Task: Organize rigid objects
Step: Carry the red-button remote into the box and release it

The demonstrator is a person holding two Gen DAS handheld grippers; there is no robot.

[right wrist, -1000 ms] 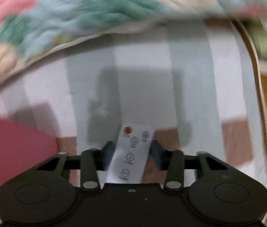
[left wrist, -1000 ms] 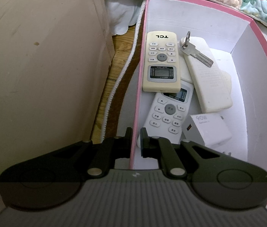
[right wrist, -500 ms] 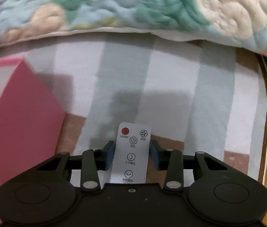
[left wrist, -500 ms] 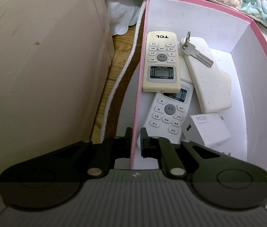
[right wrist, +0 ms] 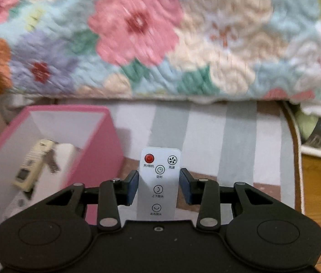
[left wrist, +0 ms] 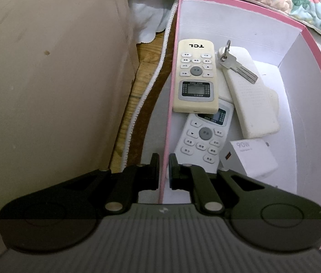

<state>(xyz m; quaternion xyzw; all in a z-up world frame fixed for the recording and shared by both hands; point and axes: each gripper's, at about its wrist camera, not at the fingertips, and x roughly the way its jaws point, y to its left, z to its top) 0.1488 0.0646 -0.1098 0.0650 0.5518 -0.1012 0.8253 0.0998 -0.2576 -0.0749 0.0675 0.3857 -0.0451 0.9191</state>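
A pink box (left wrist: 315, 52) with white inner walls stands open. Along its left wall lies a cream TCL remote (left wrist: 195, 77), face up, its lower end overlapping a white remote (left wrist: 203, 136) nearer the near edge. A white slab-shaped device (left wrist: 251, 95) lies slantwise toward the right wall, with a silver key (left wrist: 236, 67) resting on its far end. A white 90W charger (left wrist: 250, 158) sits by the near right corner. A slim white fan remote (right wrist: 159, 182) with a red power button is clamped face up outside the box, to its right.

One pink box (left wrist: 315, 52) holds two remotes (left wrist: 195, 77), one key (left wrist: 237, 67), one charger (left wrist: 250, 159); a third remote (right wrist: 159, 182) outside.
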